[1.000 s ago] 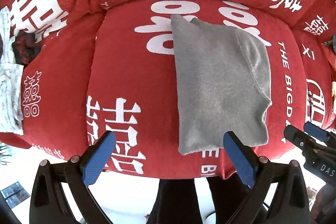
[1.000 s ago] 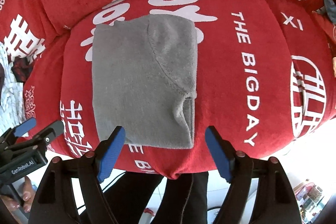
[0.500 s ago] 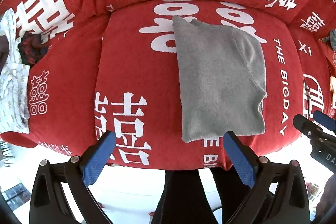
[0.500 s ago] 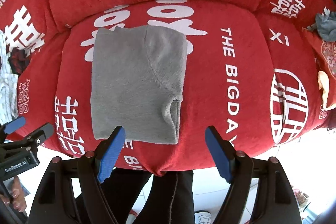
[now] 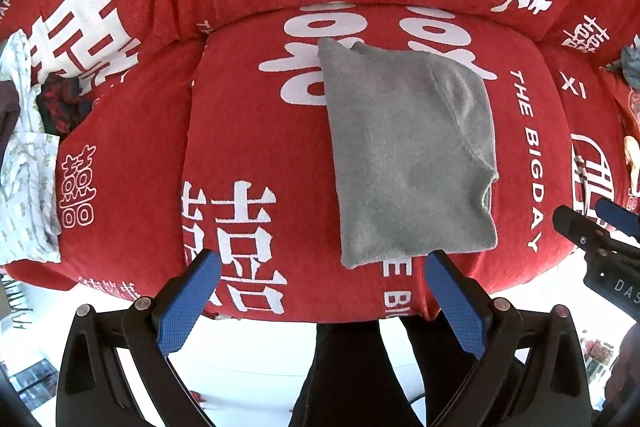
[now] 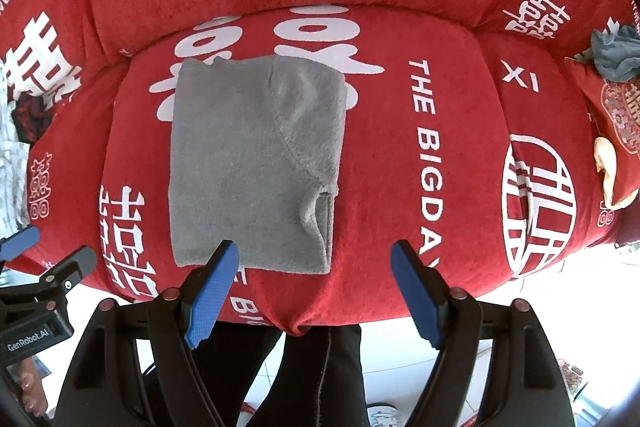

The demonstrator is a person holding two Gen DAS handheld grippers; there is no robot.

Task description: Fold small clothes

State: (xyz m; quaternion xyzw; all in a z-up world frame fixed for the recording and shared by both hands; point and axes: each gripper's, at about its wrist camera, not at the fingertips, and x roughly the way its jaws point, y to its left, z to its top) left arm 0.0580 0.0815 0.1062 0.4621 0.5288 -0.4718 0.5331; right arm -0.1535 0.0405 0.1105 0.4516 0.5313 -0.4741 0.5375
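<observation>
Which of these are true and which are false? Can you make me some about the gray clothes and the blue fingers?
1. The gray garment lies folded on the red cushion. True.
2. The right gripper is pinching the gray garment. False: its fingers are spread apart and hold nothing.
3. The left gripper is open. True.
4. The cushion has green letters. False: the letters are white.
5. A white patterned cloth lies at the left edge of the left view. True.
</observation>
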